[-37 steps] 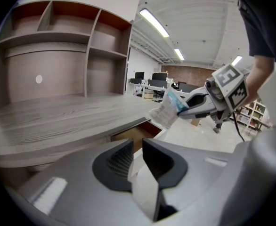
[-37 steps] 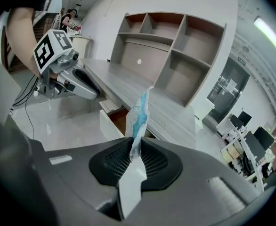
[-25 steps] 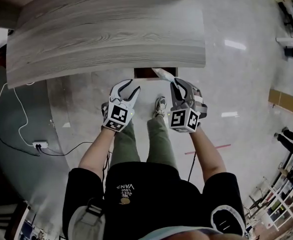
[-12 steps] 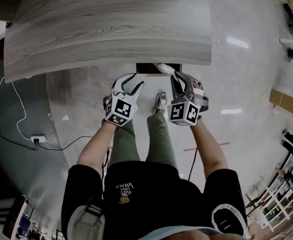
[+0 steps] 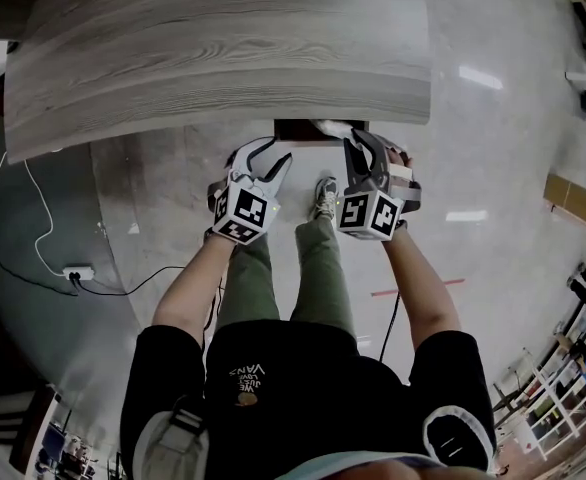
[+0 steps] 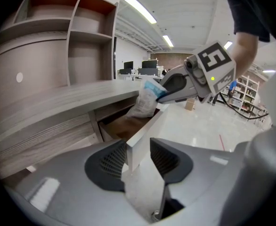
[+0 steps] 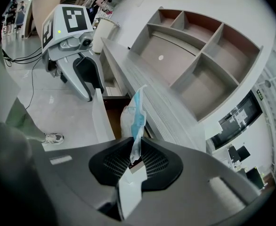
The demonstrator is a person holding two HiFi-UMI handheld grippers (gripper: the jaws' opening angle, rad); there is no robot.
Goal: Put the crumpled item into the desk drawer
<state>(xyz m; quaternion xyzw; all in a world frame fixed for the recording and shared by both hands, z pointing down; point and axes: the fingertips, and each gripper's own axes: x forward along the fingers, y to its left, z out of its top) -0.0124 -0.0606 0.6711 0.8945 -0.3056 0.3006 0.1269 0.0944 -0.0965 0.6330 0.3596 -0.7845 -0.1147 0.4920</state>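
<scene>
Room: glossy pale floor, cubby shelves behind.
Surface: grey wood-grain desk; drawer pulled out under its edge.
Left gripper: jaws just opened wide, astride drawer front.
Right gripper: pinching crumpled item over the open drawer.

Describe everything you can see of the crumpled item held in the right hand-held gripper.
The crumpled item is a thin, wrinkled piece in white and light blue that looks like soft plastic or fabric. One narrow end is pinched between the closed jaws of the right hand-held gripper, and the bulkier part hangs beyond them. It sits over the open drawer, just beneath the edge of the desk. Nothing else visibly grips it. I cannot tell whether its far end touches the drawer's inside.
</scene>
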